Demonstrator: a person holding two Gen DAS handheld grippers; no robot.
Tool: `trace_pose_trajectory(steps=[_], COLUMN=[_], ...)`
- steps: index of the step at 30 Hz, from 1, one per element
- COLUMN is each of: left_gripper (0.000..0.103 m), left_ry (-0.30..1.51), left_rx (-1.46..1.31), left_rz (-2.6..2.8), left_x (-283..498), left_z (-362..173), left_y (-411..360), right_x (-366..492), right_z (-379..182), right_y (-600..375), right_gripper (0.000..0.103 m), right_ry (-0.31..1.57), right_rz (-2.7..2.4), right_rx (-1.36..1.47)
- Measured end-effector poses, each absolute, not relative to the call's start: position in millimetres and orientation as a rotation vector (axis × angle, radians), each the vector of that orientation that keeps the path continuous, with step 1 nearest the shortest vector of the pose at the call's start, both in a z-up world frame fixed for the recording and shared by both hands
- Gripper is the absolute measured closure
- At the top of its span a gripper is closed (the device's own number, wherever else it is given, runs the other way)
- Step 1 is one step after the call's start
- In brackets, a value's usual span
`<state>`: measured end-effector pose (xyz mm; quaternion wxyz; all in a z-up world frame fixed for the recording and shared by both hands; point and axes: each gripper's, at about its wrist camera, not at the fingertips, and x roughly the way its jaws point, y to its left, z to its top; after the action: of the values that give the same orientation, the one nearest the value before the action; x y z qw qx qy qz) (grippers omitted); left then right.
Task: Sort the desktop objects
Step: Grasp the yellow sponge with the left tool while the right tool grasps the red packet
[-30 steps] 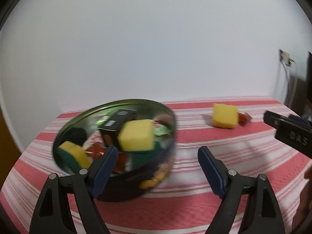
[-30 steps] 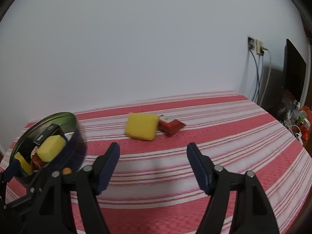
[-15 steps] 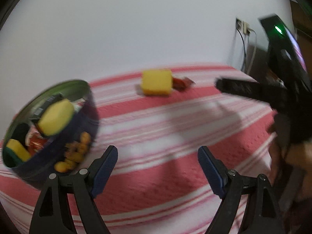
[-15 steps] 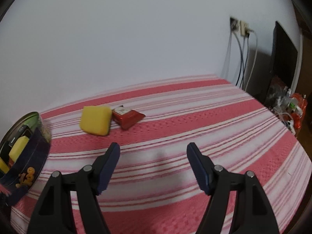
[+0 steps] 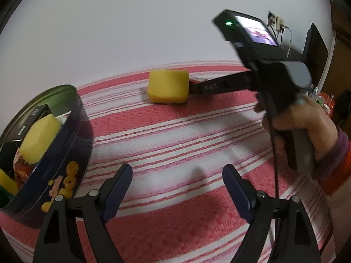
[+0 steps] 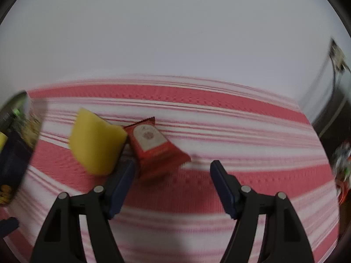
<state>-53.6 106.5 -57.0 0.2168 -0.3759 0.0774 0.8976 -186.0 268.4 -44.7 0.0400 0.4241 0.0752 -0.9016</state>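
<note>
A yellow sponge (image 6: 96, 146) and a red snack packet (image 6: 153, 144) lie side by side on the red-and-white striped cloth (image 6: 219, 131). My right gripper (image 6: 172, 168) hovers open just in front of the packet, its left finger close to the sponge's near corner; nothing is between the jaws. In the left wrist view the same sponge (image 5: 167, 86) lies far off, with the right gripper's arm (image 5: 219, 85) reaching beside it. My left gripper (image 5: 177, 173) is open over bare cloth, to the right of a round dark tin (image 5: 65, 164) holding sponges and packets.
A hand (image 5: 307, 127) with a dark sleeve holds the right gripper's handle at the right of the left wrist view. A wall socket with cables (image 5: 277, 22) and a dark screen (image 5: 316, 50) stand beyond the table's right end. The tin's edge (image 6: 13, 144) shows at far left.
Both grippers swung right and dipped. The right one closed in on the sponge and red packet, which now loom large. The tin slid to the left edge of both views. Jaws unchanged.
</note>
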Motion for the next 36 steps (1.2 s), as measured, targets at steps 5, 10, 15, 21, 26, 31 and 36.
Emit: trace_pose_trajectory(steps=[5,10,15,21,26,31,36], left_gripper=[0.017,0.017,0.017,0.017,0.017,0.017,0.017], left_ry=[0.18,0.153,0.138,0.142,0.221,0.255,0.319], left_rx=[-1.091,-1.139,-1.132,-1.048,-0.985,-1.081,-1.19], left_rz=[2.461,2.457,2.492,2.558,2.587,2.583,2.652], left_x=[-65,-75,-81,-98,-143,-193,-224], left_z=[-62,-66,-62,-43,-34,-51,-70], left_y=[108,110,114,129,160,181,184], right_x=[-216,-216,-200,-159,-144,-148,-161], right_z=[-54,-55,-51,-29,-26,-27,-25], right_y=[261,261,279,322,355,379,380], right_gripper=[0.031,0.048,0.047,0.047,0.047,0.047,0.047], right_ry=[0.291,0.251,0.171,-0.097,-0.253,-0.43,-0.452], right_rz=[-2.69,-2.652,-2.685,-2.774,-2.883,-2.879,-2.86], right_rx=[1.318,1.278,1.282,1.184,1.122,1.119,1.144])
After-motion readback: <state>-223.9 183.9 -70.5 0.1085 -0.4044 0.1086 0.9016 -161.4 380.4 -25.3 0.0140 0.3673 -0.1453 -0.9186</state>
